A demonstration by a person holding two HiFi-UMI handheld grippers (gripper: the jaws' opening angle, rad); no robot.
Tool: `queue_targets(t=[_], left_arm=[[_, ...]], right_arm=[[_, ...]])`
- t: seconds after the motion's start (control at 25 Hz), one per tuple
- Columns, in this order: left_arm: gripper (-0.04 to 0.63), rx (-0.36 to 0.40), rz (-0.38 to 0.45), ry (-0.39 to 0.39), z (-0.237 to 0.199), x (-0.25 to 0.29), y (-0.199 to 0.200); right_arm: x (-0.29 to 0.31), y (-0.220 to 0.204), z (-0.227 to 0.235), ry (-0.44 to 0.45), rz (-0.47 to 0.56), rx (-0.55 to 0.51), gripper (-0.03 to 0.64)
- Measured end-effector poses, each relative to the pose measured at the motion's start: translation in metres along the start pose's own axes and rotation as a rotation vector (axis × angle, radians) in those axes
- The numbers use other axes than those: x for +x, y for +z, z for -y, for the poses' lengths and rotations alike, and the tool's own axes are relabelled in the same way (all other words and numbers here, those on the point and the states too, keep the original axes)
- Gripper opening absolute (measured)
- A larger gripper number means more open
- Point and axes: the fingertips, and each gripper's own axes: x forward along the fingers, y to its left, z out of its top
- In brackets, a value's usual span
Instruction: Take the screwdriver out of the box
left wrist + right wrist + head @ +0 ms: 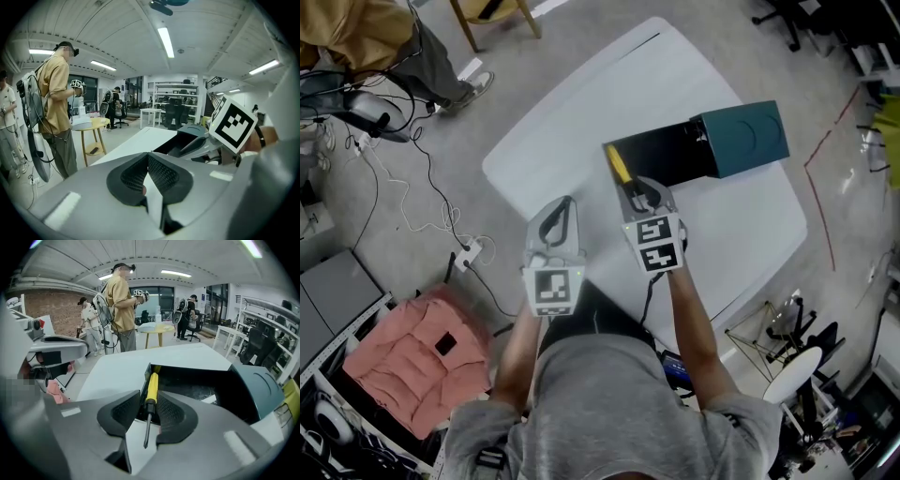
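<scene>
**A:** Where's the screwdriver (pixel 151 390)?

**B:** In the middle of the right gripper view, between the jaws of the right gripper (pixel 149 400). Its yellow handle lies along the left edge of the box (pixel 666 155), and its tip points at the camera, over the white surface (pixel 581 122).

**A:** Gripped?

**B:** No. The jaws stand apart, with a gap showing left of the shaft.

**A:** And the box?

**B:** It's open and black inside, upper middle of the head view. The teal lid (pixel 750 139) is swung to its right.

**A:** The left gripper (pixel 146 158)?

**B:** In the head view it's lower left of the right one, by the surface's lower-left edge. Its jaws are closed tip to tip, with nothing between them.
</scene>
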Motion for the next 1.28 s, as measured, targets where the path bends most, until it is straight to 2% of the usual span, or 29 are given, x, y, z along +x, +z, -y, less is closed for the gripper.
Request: queue_targets(t=[0.6,1.28], left_arm=[[0.011,-0.012,-0.017,-0.007,0.001,0.013,0.0],[0.011,-0.002,-0.018,0.009,-0.002,0.009,0.0]], right_arm=[[0.015,-0.016,0.009,-0.005,-0.118,-0.003,0.092],[0.015,-0.015,0.011,0.019,-0.096,0.061,0.078]])
